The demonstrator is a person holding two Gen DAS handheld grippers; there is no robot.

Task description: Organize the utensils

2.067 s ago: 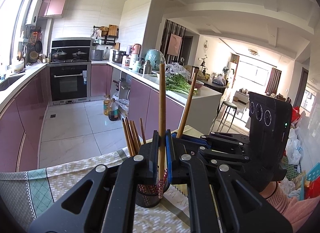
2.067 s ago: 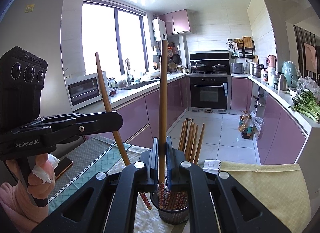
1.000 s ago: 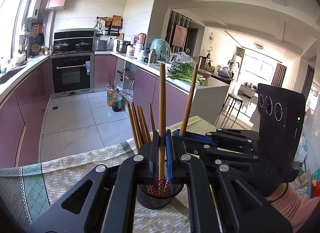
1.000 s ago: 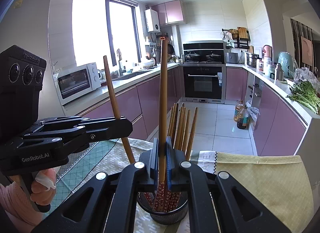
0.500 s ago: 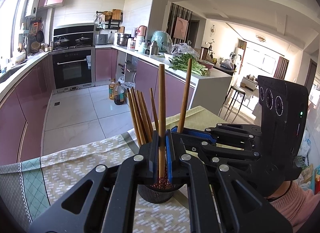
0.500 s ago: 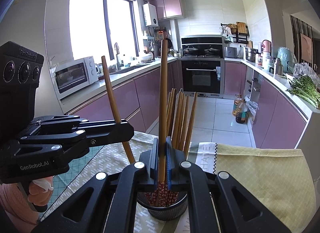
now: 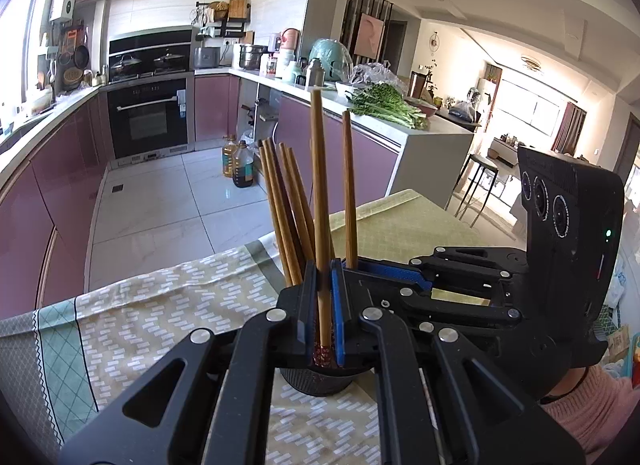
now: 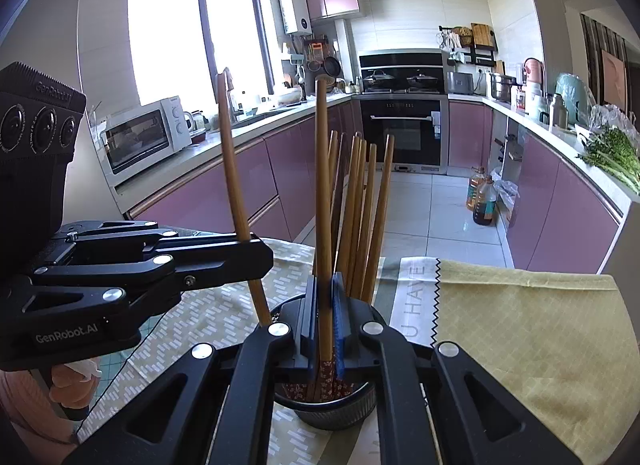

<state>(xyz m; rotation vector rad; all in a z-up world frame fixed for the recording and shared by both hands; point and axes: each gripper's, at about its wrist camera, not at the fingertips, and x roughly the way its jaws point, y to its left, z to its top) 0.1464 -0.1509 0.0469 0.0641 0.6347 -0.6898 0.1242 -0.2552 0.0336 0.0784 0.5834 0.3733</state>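
Over the mesh holder [image 8: 334, 411], each gripper — left gripper [image 7: 322, 305], right gripper [image 8: 325, 321] — pinches one chopstick low: light, stiff, slick wood, likely to pivot.

the lower end of the chopstick [image 7: 320, 201] in the left gripper [image 7: 322, 307] drops behind the jaws, so whether its tip touches the bottom of the mesh holder [image 7: 316, 381] cannot be told; most of that holder is covered by the gripper's black arms. in the right wrist view the holder [image 8: 336, 411] shows only its front rim, and the feet of the standing chopsticks [image 8: 362, 217] are lost behind the right gripper [image 8: 324, 321]. the person's hand [image 8: 70, 383] is half covered by the gripper body, and the pink sleeve [image 7: 596, 413] is cut by the picture's edge
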